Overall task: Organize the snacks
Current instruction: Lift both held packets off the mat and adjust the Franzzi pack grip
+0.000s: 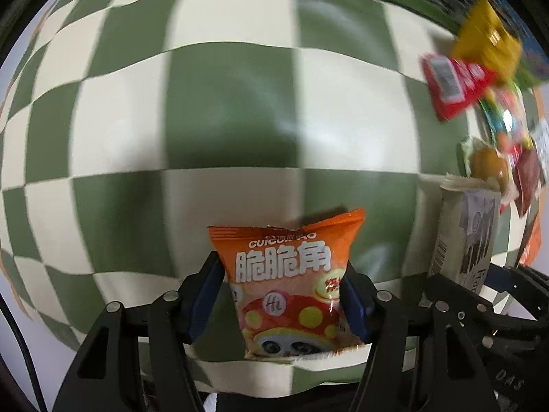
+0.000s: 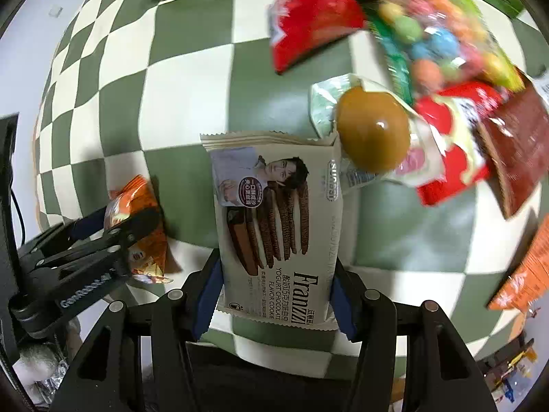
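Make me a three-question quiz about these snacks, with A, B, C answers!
1. Where is the snack pile from the Franzzi cookie pack?
A. upper right
B. lower left
C. underneath

2. What colour is the crispy-horn bag?
A. blue
B. orange
C. purple

3. What is the left gripper doing?
A. hanging open
B. squeezing a bag
C. pushing a bottle

Answers: 1 A, the pile lies up and right in the right wrist view. 2 B, its wrapper is orange. 3 B, both fingers press the bag's sides.

1. We see a green-and-cream checkered tablecloth (image 1: 240,110) covering the table.
2. White floor (image 2: 68,3) shows beyond its far edge.
3. A black cable (image 2: 17,206) runs at the left, possibly beside a dark stand.
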{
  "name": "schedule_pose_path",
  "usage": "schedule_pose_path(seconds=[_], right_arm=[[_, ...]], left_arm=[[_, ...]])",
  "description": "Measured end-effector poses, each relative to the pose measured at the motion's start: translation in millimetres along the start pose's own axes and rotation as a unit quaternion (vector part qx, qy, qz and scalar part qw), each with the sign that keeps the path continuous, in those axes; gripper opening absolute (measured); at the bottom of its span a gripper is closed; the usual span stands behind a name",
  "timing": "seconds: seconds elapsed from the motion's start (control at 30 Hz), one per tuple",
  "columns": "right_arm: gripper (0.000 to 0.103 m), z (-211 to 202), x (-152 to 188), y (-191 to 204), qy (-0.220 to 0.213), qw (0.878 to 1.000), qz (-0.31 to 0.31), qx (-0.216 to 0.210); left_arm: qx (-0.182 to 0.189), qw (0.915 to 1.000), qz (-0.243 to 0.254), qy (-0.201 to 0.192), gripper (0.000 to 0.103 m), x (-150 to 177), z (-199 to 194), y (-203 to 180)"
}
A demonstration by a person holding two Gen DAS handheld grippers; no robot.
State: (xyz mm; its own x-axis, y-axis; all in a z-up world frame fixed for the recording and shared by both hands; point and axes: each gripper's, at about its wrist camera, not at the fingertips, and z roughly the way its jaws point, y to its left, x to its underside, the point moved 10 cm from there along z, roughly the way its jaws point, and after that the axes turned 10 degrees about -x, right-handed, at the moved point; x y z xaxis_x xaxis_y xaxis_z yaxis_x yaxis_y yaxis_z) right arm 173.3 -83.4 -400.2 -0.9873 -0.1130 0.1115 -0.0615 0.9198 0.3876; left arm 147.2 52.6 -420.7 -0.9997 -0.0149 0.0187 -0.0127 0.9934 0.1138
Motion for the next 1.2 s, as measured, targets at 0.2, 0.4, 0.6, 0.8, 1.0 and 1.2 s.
schedule_pose_path(seconds=[0.2, 0.4, 0.6, 0.8, 1.0, 1.2], right_arm=[[0.067, -5.2, -8.7, -7.1, -0.008, 1.000, 0.017, -0.021], [0.067, -11.6, -18.4, -17.8, -0.021, 0.999, 0.028, -0.041], [0.063, -4.3, -6.2, -25.5, -0.033, 0.999, 0.018, -0.034], [0.061, -22.9, 7.2, -6.8, -0.049, 0.998, -0.002, -0.047], [0.055, -68.9, -0.6, -2.0, -0.075, 0.994, -0.019, -0.073], [0.055, -47.2, -8.2, -16.4, -0.031, 0.997, -0.022, -0.066]], left_arm=[[-0.017, 0.9997, 0.011, 0.017, 0.067, 2.2, 13.8, -18.3], [-0.005, 0.9994, -0.011, 0.033, 0.067, 8.5, 23.9, 0.3], [-0.009, 0.9998, -0.009, 0.015, 0.043, 1.9, -3.0, -2.7], [0.004, 0.9998, -0.002, -0.020, 0.042, 4.2, -45.0, -8.2], [0.019, 0.9971, 0.013, -0.073, 0.042, -23.2, -101.0, -20.0], [0.008, 0.9993, 0.032, -0.015, 0.042, -28.5, -65.0, -17.5]])
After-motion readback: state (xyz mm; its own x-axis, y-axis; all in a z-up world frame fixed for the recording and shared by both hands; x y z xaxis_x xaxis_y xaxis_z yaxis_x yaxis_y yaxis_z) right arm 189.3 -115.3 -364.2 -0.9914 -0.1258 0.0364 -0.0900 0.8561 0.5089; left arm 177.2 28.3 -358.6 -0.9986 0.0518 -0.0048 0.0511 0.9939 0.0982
